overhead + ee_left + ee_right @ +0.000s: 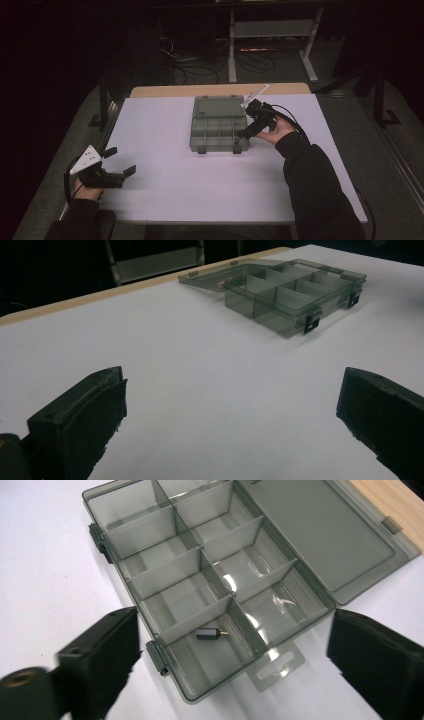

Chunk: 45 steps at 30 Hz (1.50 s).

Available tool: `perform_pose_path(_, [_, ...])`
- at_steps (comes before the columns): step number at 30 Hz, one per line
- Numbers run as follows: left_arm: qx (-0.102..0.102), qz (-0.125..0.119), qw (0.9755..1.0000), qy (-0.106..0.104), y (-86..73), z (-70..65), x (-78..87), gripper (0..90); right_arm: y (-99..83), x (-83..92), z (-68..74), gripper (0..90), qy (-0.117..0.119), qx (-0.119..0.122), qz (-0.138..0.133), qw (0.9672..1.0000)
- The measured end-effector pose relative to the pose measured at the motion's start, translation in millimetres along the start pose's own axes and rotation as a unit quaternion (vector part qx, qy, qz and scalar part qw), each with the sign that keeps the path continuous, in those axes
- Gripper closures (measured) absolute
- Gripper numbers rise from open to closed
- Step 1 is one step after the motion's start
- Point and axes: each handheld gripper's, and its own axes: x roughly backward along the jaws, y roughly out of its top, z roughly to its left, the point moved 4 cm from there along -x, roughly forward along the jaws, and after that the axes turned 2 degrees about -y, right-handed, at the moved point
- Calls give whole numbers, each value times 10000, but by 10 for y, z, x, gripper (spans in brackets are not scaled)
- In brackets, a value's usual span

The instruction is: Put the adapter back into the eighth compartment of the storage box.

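Note:
A smoky grey compartment box (218, 131) lies at the table's middle, its lid (219, 106) folded flat toward the far side. My right gripper (248, 120) hovers at the box's right end, open, jaws set wide over the compartments (232, 630). A small black cylinder with a brass pin (209, 633) lies loose in the front right corner compartment, between the jaws and apart from both. My left gripper (121, 161) rests near the table's front left, open and empty (230, 390), pointing toward the box (285, 295) from far off.
The white table top (165, 180) spreads wide around the box, with a wooden strip (165, 91) along its far edge. Two black latches (201, 149) stick out of the box's front. A metal frame and cables (270, 30) stand on the dark floor behind.

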Motion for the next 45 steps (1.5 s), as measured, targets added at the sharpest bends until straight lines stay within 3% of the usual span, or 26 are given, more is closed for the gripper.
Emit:
perform_pose_path(8, [-6, -2, 10000, -10, 6, -1, -13, 0, -65, 83, -13, 0, -27, -110, -76, 9999])
perform_pose_path(19, [-7, 5, 10000, -8, 8, 2, -18, 0, -211, 284, -34, 0, -84, -325, -393, 9987])
perform_pose_path(45, [-14, 6, 10000, -15, 8, -1, -19, 0, -521, 492, -41, 0, -198, -534, -642, 9963])
